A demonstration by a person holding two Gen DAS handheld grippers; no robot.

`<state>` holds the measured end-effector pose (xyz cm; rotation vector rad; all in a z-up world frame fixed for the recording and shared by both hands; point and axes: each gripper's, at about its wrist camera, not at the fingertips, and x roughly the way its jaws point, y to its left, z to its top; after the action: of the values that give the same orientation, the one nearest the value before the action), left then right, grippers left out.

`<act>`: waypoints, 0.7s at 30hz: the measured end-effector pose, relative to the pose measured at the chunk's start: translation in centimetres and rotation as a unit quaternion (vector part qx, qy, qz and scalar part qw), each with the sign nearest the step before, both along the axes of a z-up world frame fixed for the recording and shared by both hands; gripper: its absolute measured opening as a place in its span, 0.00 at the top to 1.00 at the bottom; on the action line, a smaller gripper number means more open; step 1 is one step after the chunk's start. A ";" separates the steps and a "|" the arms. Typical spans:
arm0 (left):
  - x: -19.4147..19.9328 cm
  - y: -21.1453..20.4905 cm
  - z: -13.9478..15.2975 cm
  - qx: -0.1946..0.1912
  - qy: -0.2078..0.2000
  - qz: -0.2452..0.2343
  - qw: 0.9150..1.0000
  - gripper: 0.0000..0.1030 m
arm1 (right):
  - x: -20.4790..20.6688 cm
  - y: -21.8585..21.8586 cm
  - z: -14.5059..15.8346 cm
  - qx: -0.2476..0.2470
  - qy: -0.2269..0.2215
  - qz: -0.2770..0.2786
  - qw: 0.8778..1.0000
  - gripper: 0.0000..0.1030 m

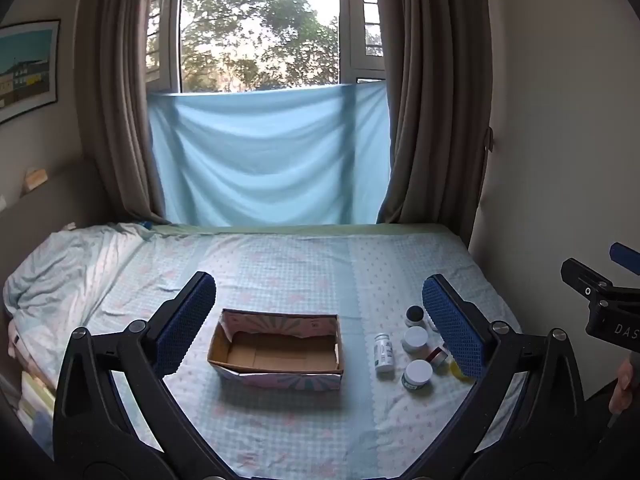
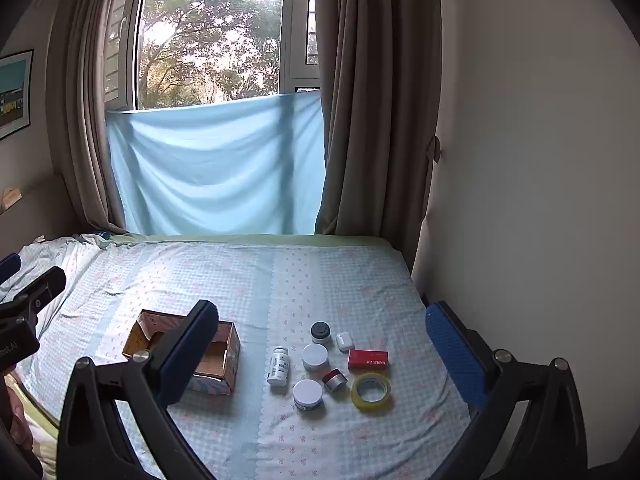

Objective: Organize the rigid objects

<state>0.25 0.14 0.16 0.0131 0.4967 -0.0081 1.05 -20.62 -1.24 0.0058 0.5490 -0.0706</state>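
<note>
An empty open cardboard box (image 1: 276,350) sits on the bed; it also shows in the right wrist view (image 2: 230,354). To its right lie a white pill bottle (image 2: 279,365), two white-lidded jars (image 2: 315,356) (image 2: 307,394), a dark-lidded jar (image 2: 320,332), a small red-and-silver tin (image 2: 335,380), a white earbud case (image 2: 343,341), a red box (image 2: 368,359) and a yellow tape roll (image 2: 371,391). My left gripper (image 1: 320,324) is open and empty above the box. My right gripper (image 2: 332,356) is open and empty above the small items.
The bed (image 1: 280,264) has a blue checked sheet, with a rumpled quilt (image 1: 68,268) at the left. A wall (image 2: 520,160) runs along the bed's right edge. Curtains and a blue cloth (image 1: 268,156) hang behind the bed.
</note>
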 end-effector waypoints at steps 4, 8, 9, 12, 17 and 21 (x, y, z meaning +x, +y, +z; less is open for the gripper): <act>-0.5 0.2 1.3 0.006 -0.018 0.010 1.000 0.00 | -0.2 0.0 0.1 0.003 -0.002 0.005 1.000 0.00; -0.4 0.0 0.6 0.013 -0.020 0.004 1.000 0.00 | 0.3 0.2 -0.3 -0.004 -0.004 -0.002 1.000 0.00; -0.3 0.1 0.6 0.014 -0.021 0.002 1.000 0.00 | 0.7 -0.2 -0.6 -0.003 -0.002 0.001 1.000 0.00; -0.2 -0.1 0.4 0.018 -0.024 0.001 1.000 0.00 | 1.1 -0.2 -0.9 -0.004 -0.006 0.004 1.000 0.00; 0.1 0.1 0.3 0.007 -0.025 -0.005 1.000 0.00 | 1.3 -0.1 -1.0 -0.013 -0.014 0.004 1.000 0.00; 0.4 0.0 0.0 0.007 -0.021 -0.008 1.000 0.00 | 1.6 -0.1 -0.8 -0.011 -0.011 0.005 1.000 0.00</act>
<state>0.67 0.13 0.17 0.0309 0.4549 -0.0206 2.66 -20.76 -2.08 -0.0170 0.5262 -0.0657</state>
